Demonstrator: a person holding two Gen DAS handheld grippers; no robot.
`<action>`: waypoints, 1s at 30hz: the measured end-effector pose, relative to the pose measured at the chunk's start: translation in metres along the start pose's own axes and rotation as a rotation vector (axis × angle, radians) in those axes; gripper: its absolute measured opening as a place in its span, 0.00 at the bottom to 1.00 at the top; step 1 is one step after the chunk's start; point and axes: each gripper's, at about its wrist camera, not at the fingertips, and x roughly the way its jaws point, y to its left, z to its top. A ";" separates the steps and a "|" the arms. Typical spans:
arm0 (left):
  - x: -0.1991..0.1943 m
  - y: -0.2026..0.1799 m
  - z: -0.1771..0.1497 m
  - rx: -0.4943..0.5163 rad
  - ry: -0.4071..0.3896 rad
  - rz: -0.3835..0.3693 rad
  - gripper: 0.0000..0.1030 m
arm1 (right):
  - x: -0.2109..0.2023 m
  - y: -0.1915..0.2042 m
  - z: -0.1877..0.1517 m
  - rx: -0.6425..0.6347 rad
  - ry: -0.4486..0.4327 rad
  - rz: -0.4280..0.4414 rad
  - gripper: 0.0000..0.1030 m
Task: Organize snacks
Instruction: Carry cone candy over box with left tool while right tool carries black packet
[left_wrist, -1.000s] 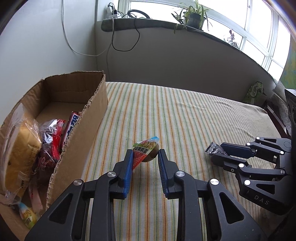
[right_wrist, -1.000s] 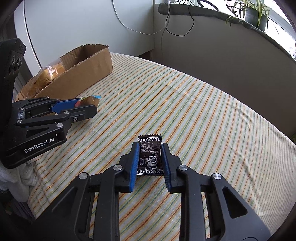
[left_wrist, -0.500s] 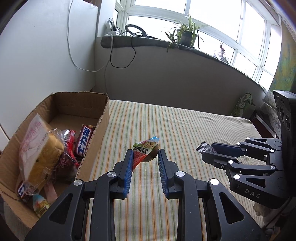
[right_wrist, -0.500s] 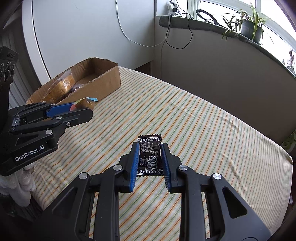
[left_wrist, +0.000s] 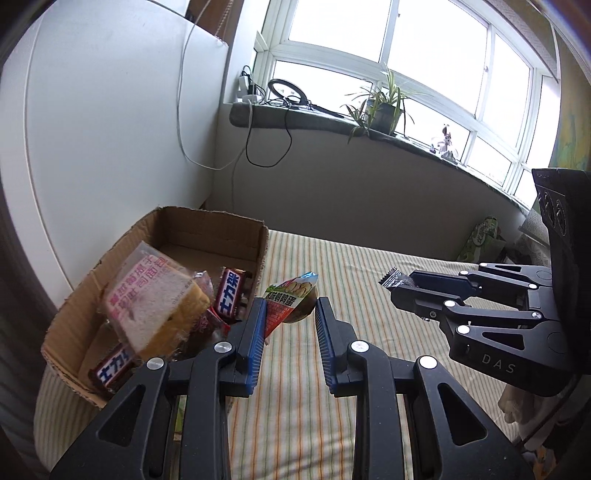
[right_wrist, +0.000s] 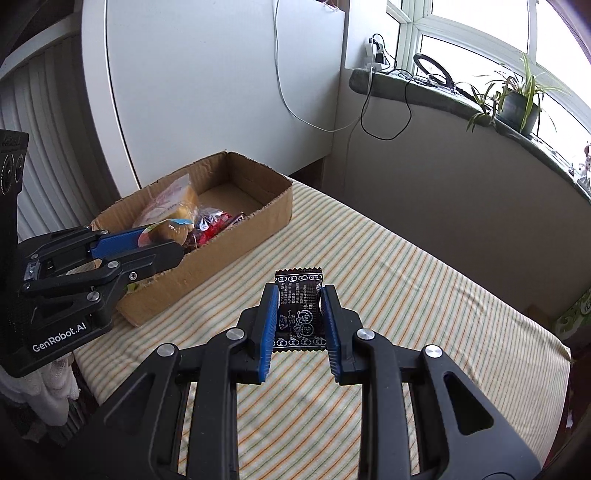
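Both snacks are up in the air: the left gripper pinches a small egg snack pack right by the cardboard box, the right gripper clamps a black candy packet over the striped bed cover. The box already holds wrapped bread and chocolate bars. Behind: white wall, windowsill with a potted plant and dangling cables.

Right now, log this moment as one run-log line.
left gripper: shut on egg snack packet, raised beside cardboard box | right gripper: shut on black candy packet, above striped sheet | box: part-filled
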 end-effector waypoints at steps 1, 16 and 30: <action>-0.003 0.004 0.000 -0.004 -0.007 0.004 0.24 | -0.001 0.005 0.003 -0.004 -0.006 0.004 0.24; -0.030 0.066 0.012 -0.062 -0.062 0.072 0.24 | 0.018 0.056 0.050 -0.025 -0.046 0.065 0.24; 0.009 0.080 0.044 -0.050 -0.024 0.062 0.24 | 0.056 0.052 0.080 0.007 -0.040 0.116 0.24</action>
